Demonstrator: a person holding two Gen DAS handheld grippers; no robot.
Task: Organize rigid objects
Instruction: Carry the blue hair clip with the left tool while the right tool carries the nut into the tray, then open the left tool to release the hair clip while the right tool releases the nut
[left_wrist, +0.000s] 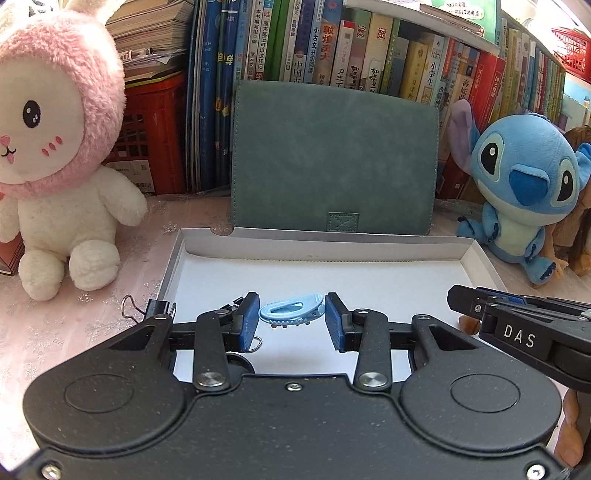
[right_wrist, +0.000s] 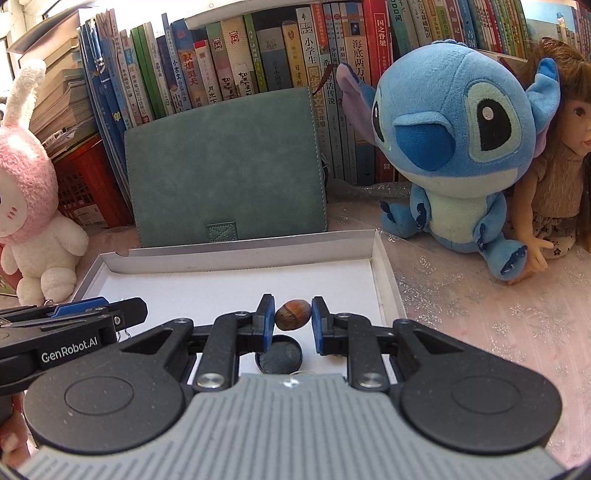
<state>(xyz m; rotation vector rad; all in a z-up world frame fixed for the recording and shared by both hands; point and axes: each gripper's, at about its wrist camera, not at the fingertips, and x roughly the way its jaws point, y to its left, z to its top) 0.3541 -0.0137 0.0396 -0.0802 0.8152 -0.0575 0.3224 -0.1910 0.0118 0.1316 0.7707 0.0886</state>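
Note:
My left gripper (left_wrist: 291, 315) is shut on a light blue hair clip (left_wrist: 291, 309) and holds it above the white shallow box (left_wrist: 325, 251). My right gripper (right_wrist: 293, 314) is shut on a brown hazelnut (right_wrist: 293, 314) and holds it above the same box (right_wrist: 251, 254). A black binder clip (left_wrist: 147, 306) sits at the box's left edge beside the left fingers. A dark round cap (right_wrist: 279, 357) lies on the box floor under the right gripper. The right gripper's body (left_wrist: 517, 325) shows at the right of the left wrist view; the left one (right_wrist: 70, 325) shows at the left of the right wrist view.
A green felt case (left_wrist: 332, 158) stands behind the box against a row of books. A pink and white plush rabbit (left_wrist: 55, 166) sits left, a blue plush Stitch (right_wrist: 461, 147) and a doll (right_wrist: 554, 166) right. A red crate (left_wrist: 155, 129) stands back left.

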